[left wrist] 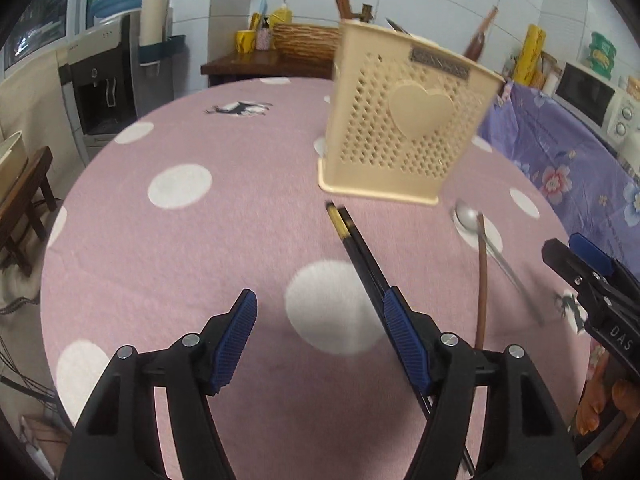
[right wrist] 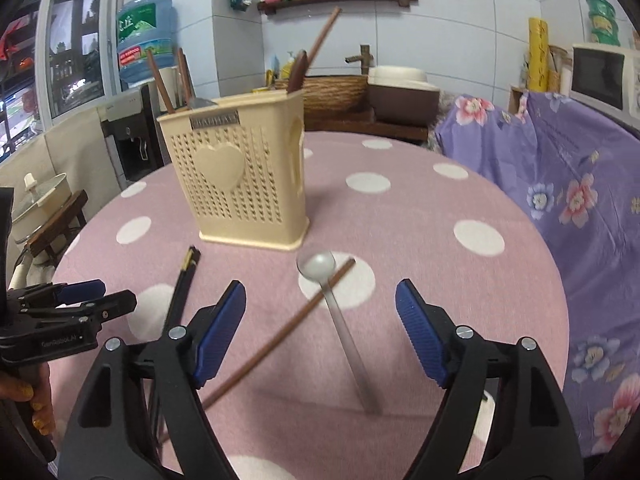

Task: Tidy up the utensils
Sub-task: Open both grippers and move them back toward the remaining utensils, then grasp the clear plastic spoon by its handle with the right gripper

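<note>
A cream perforated utensil holder with a heart on its side stands on the pink polka-dot table and holds several utensils. A pair of black chopsticks lies in front of it. A metal spoon and a brown chopstick lie crossed to their right. My left gripper is open above the table, the black chopsticks beside its right finger. My right gripper is open above the spoon and brown chopstick.
A purple floral cloth covers furniture to the right. A water dispenser stands at the far left. A wicker basket sits behind the table. A microwave is at the right. Each gripper shows in the other's view.
</note>
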Motion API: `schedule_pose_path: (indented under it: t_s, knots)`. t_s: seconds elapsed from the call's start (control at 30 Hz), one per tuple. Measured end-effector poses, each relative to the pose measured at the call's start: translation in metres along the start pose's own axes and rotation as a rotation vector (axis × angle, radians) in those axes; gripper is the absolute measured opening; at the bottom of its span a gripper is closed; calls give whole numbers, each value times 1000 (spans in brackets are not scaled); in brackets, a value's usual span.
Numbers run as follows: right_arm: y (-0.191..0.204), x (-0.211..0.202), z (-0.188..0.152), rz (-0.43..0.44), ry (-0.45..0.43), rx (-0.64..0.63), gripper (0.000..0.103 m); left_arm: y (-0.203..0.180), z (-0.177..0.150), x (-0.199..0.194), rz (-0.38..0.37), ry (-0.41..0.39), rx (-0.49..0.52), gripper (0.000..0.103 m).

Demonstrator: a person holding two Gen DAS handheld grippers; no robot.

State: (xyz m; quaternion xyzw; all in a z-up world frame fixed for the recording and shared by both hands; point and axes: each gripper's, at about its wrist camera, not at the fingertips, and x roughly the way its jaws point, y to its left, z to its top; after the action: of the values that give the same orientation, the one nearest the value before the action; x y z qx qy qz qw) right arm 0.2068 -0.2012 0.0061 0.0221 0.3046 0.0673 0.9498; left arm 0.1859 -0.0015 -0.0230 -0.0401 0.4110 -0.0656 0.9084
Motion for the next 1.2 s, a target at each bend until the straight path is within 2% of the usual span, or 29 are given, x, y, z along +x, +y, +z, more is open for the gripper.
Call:
schedule_pose_path:
  t_s: [0.2,0.57,0.8,0.93,1.03,1.2]
  knots:
    - [-12,0,-16,-25,34,41,79,-17,-10,4,-15,24,36,66]
    - [-17,-6,-21,-20,32,68,82,-30,-21,11,60,49,85,63]
    - [-16,-4,-23,-17,42,73,84,-26,-23,12,55,60,67,62]
    - [-14,-4,-24,-12,47,71,84,-32,-19,20,77,59,101,62]
    - [-13,-4,-25,-14,49,64,84,-29,-17,21,94,56,102,56]
    - [-16,-1,-25,-22,61,61,84,-11,-17,14,93,55,72,54]
